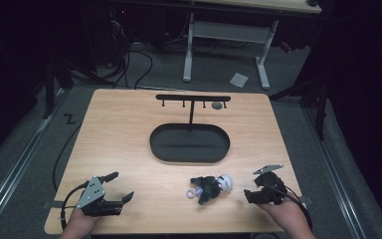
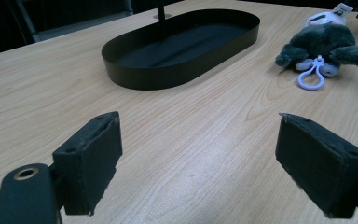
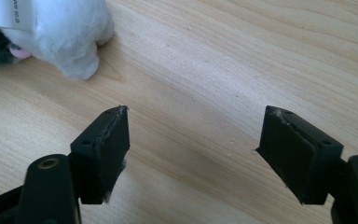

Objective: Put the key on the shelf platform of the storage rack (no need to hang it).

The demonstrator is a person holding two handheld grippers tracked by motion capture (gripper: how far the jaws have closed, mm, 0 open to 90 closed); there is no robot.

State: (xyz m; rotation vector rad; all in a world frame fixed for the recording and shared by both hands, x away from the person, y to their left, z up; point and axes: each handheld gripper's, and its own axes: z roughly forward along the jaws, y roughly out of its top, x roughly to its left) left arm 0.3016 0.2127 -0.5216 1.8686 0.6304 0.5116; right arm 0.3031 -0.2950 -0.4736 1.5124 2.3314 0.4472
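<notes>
The plush toy keychain (image 1: 210, 187) is lying on the table (image 1: 129, 139) betw. the left gripper (image 1: 122, 186) and right gripper (image 1: 251, 185), both sitting w/ jaws apart on nothing, black oval tray (image 1: 189, 143) w/ its hook stand (image 1: 193, 98) standing behind, toy's face too small to tell.

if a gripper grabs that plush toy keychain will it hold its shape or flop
The plush toy looks soft and furry, so it will probably squash and flop. It lies sprawled, so rolling seems unlikely. Its lilac clip hangs loose and would likely dangle.
</notes>
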